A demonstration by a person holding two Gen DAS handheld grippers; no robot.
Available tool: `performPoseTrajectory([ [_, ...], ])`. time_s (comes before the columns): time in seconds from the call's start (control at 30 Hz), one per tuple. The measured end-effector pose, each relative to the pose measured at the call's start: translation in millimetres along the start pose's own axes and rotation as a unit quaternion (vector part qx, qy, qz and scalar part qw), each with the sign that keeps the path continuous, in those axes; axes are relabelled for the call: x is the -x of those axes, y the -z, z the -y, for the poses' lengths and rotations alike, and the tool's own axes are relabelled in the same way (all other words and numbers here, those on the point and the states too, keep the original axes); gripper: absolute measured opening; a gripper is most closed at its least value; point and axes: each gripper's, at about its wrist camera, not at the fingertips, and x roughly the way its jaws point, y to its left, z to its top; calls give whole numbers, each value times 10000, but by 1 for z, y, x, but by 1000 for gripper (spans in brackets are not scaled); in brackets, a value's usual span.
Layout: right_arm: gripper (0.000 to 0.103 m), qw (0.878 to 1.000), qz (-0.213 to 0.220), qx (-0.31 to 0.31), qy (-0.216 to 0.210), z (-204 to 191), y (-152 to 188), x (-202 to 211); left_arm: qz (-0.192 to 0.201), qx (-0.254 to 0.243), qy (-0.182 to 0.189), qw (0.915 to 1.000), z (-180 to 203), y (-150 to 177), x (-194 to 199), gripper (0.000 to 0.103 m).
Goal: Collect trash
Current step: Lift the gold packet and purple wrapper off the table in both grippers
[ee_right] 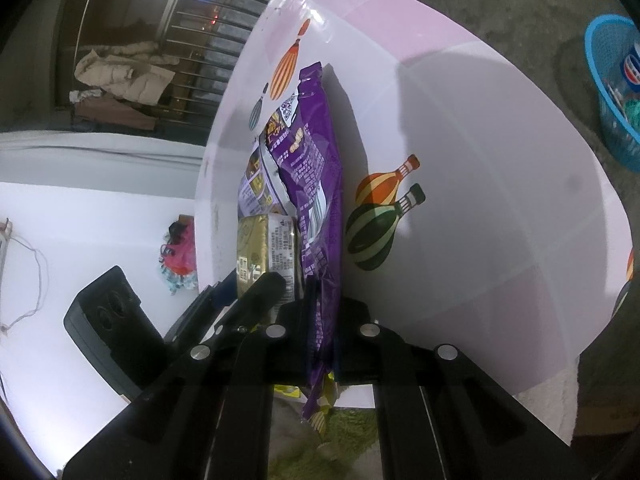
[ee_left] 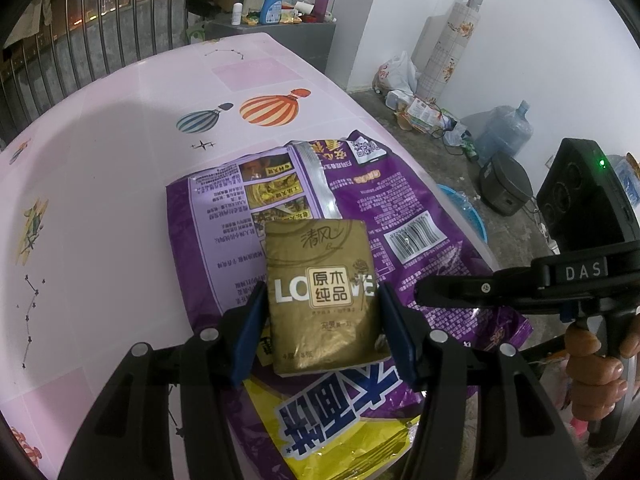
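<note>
flat crinkled plastic snack bag: purple, yellow end, blue-white lettering | small foil tissue pack: gold, white letters | glossy table cover: pale pink, striped orange and blue-grey balloon prints | round plastic basket: blue

A blue detergent bottle stands beyond the balloon-printed table.

Glossy crinkled plastic purple bag; shiny gold tissue pack.
</note>
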Motion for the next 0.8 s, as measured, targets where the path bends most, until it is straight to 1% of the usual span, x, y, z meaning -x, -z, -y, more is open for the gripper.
performPoseTrajectory([
  [0.1,5,10000,53,64,37,-2,1,1,-17,-37,-27,10000,2,0,0,53],
  [0.23,4,9993,234,280,101,-10,2,5,6,-70,-5,10000,2,-3,3,52],
  [0.43,3,9956,682,625,128,-24,0,25,243,-155,17,9996,-1,-13,17,51],
  [0.63,2,9932,961,652,-10,-22,-3,39,513,-265,-25,9983,1,-29,33,51],
  [0.8,2,9909,1198,613,-91,-16,-3,50,680,-324,35,9972,5,-42,41,51],
])
